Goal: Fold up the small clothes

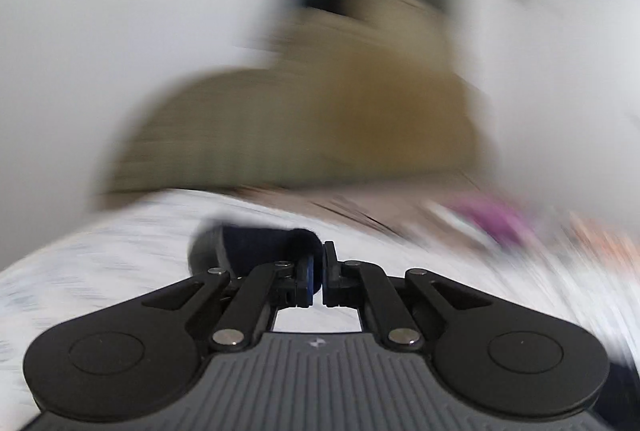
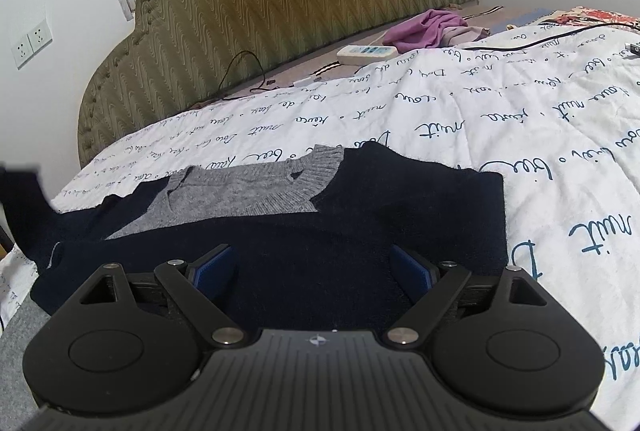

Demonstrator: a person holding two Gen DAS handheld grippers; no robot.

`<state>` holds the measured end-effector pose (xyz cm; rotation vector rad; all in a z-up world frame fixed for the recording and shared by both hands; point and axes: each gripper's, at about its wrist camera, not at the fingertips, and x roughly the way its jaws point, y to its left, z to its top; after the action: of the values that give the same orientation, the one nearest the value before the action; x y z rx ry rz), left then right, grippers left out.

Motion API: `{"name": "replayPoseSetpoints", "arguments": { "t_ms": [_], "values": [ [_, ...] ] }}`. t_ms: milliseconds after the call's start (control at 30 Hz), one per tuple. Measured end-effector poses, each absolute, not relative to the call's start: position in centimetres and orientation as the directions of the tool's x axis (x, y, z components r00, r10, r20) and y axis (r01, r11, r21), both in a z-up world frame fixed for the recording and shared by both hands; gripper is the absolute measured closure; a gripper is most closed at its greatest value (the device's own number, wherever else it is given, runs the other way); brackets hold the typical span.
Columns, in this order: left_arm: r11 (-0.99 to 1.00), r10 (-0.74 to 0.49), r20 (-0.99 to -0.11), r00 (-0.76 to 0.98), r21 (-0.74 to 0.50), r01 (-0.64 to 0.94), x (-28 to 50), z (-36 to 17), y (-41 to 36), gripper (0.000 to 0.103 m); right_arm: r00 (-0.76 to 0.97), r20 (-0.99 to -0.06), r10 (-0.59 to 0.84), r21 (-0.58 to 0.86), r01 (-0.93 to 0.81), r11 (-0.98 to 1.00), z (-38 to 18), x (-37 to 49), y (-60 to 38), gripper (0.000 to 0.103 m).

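- Sweater (image 2: 280, 231), navy with a grey collar, lies flat on a script-printed quilt (image 2: 520, 119) directly ahead of and beneath the right gripper (image 2: 312, 271), whose jaws stand spread and empty over the cloth.
- Left gripper (image 1: 318, 273) is clenched on a navy sleeve end (image 1: 256, 247); that view is blurred.
- Judged best: carry the sleeve low and level across the body, laying it flat before letting go.
- Right gripper could pin the torso so it does not drag.
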<state>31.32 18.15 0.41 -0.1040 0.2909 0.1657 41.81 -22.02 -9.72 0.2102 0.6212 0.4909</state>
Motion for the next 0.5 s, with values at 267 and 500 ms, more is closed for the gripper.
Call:
{"name": "replayPoseSetpoints", "arguments": {
  "t_ms": [267,500],
  "values": [
    [0.941,-0.241,-0.627,0.741,0.036,0.336,30.6,-6.8,2.2,0.092,0.698,-0.486,0.525,0.384,-0.369,0.846,-9.9,42.0,-22.8,0.017],
    [0.962,-0.189,-0.389,0.902,-0.259,0.089,26.8,-6.6,6.9,0.000,0.698,-0.481,0.531,0.397,-0.367,0.841,-10.0,42.0,-22.8,0.017]
  ]
}}
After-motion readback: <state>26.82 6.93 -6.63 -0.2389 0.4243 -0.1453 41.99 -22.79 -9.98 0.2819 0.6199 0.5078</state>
